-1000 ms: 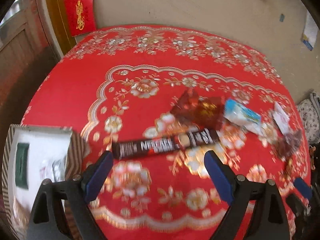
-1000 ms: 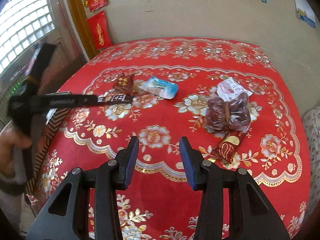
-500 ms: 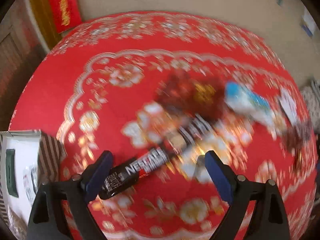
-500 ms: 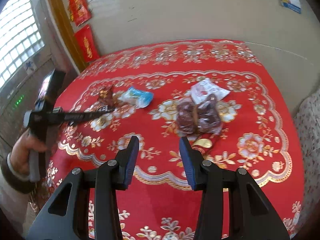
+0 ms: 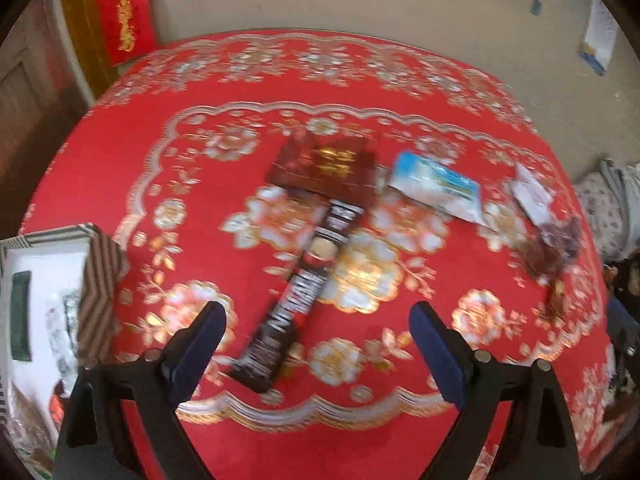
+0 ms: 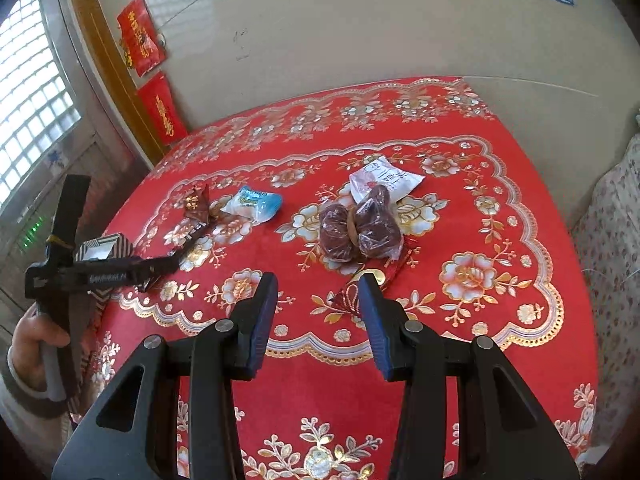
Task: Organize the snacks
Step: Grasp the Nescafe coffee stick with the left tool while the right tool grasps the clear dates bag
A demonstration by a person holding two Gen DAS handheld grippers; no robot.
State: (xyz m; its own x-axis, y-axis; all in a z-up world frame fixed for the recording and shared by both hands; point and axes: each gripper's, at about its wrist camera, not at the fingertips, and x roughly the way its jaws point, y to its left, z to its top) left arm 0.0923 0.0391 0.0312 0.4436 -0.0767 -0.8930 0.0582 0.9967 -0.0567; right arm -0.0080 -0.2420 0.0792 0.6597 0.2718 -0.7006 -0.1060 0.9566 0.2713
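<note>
A long dark coffee stick (image 5: 304, 292) lies on the red flowered tablecloth (image 5: 120, 176), pointing away from me between the wide-open fingers of my left gripper (image 5: 316, 314), untouched. Beyond it lie a dark red packet (image 5: 324, 164), a blue-white packet (image 5: 436, 188), a white-pink packet (image 5: 532, 192) and a clear bag of brown dates (image 5: 552, 248). In the right wrist view my right gripper (image 6: 318, 284) hovers open and holds nothing, just short of the dates bag (image 6: 360, 232) and a red-gold sachet (image 6: 396, 268) tucked under it. The left gripper (image 6: 156, 266) shows there from the side.
A striped box (image 5: 100, 276) with a white inside and a few items in it stands at the table's left edge. The person's hand (image 6: 28, 332) holds the left tool. A wall runs close behind the table; floral fabric (image 6: 616, 240) lies off its right side.
My left gripper has swung over the coffee stick, which now lies lengthways between its fingers instead of across in front. The right gripper has drifted sideways, bringing the dates bag in line ahead of its fingers.
</note>
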